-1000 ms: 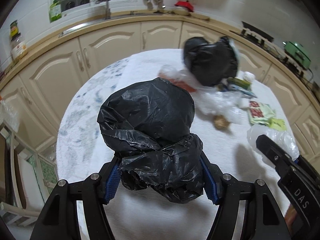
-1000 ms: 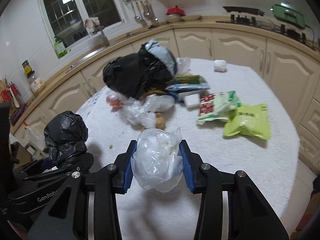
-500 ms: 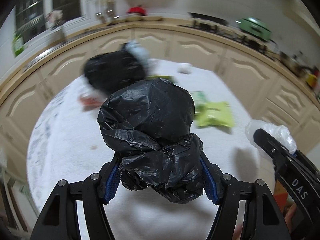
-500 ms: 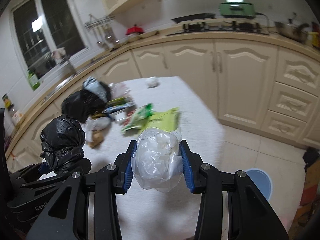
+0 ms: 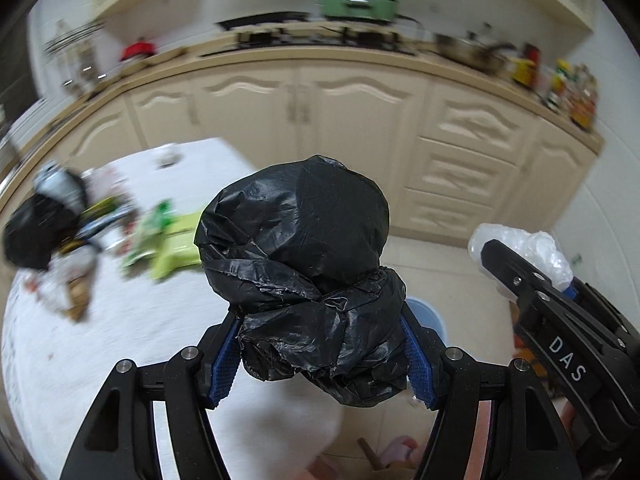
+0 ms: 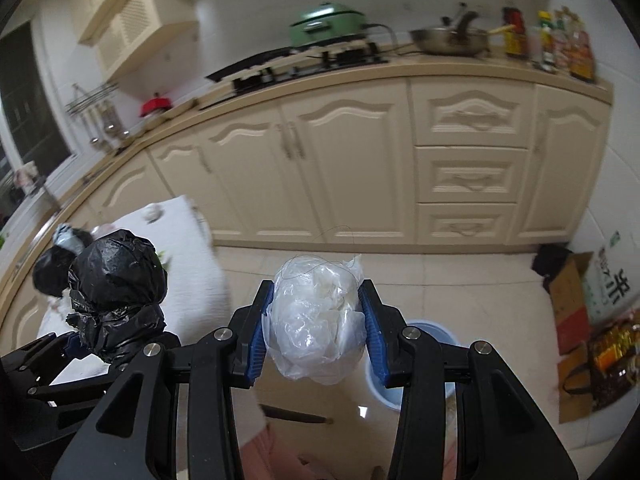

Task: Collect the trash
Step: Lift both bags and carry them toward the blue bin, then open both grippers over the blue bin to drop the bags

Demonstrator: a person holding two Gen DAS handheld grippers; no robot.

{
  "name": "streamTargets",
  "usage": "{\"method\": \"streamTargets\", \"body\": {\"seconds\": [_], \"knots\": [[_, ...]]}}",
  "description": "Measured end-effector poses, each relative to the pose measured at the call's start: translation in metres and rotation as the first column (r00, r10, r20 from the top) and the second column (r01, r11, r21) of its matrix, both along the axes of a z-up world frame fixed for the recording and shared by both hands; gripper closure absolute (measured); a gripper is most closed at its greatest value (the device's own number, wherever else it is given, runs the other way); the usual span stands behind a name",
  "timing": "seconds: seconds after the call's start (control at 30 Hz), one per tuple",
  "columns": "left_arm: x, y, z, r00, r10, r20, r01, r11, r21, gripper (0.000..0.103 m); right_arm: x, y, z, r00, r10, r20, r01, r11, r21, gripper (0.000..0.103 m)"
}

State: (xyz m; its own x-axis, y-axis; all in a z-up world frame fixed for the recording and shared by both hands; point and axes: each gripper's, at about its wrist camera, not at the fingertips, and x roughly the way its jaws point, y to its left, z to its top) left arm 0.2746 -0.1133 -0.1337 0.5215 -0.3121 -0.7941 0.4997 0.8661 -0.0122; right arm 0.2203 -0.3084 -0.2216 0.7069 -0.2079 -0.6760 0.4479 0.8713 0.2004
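Observation:
My left gripper (image 5: 320,356) is shut on a crumpled black plastic bag (image 5: 296,236), which bulges up between the blue pads. The same black bag (image 6: 118,284) shows at the left of the right wrist view. My right gripper (image 6: 318,332) is shut on a scrunched clear plastic bag (image 6: 318,320); that clear bag (image 5: 524,252) appears at the right of the left wrist view. Both grippers hang past the table edge, over the tiled floor. A pale blue bin (image 6: 424,360) stands on the floor just behind the right gripper, partly hidden.
The white-clothed table (image 5: 100,344) lies to the left, with another black bag (image 5: 36,232), green wrappers (image 5: 172,236) and other litter. Cream cabinets (image 6: 360,168) run across the back. Cardboard boxes (image 6: 572,308) and a sack stand on the floor at right.
Both grippers swung right, off the table top and out over the floor, each keeping its bag. The table litter slid left in view and the blue bin came into sight.

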Motion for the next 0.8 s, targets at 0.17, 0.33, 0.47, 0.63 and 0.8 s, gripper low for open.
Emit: {"method": "streamTargets", "body": {"seconds": [0.17, 0.33, 0.47, 0.63, 0.8], "knots": [[0.017, -0.038, -0.014, 0.995, -0.096, -0.038, 0.096, 0.995, 0.019, 0.038, -0.019, -0.041, -0.007, 0.994, -0.107, -0.032, 0.107, 0.994, 0.002, 0.061], [0.04, -0.077, -0.027, 0.987, -0.146, -0.068, 0.15, 0.987, 0.052, 0.038, -0.033, -0.076, -0.013, 0.983, -0.176, -0.055, 0.177, 0.984, 0.014, 0.061], [0.056, -0.112, -0.039, 0.981, -0.176, -0.086, 0.183, 0.98, 0.077, 0.038, -0.039, -0.1, -0.018, 0.971, -0.226, -0.077, 0.228, 0.973, 0.03, 0.061], [0.073, -0.147, -0.055, 0.971, -0.207, -0.117, 0.218, 0.971, 0.093, 0.038, -0.047, -0.127, -0.026, 0.953, -0.283, -0.105, 0.287, 0.957, 0.03, 0.061], [0.09, -0.186, -0.072, 0.967, -0.217, -0.13, 0.233, 0.965, 0.124, 0.036, -0.052, -0.151, -0.033, 0.937, -0.324, -0.134, 0.332, 0.942, 0.042, 0.061]]}}
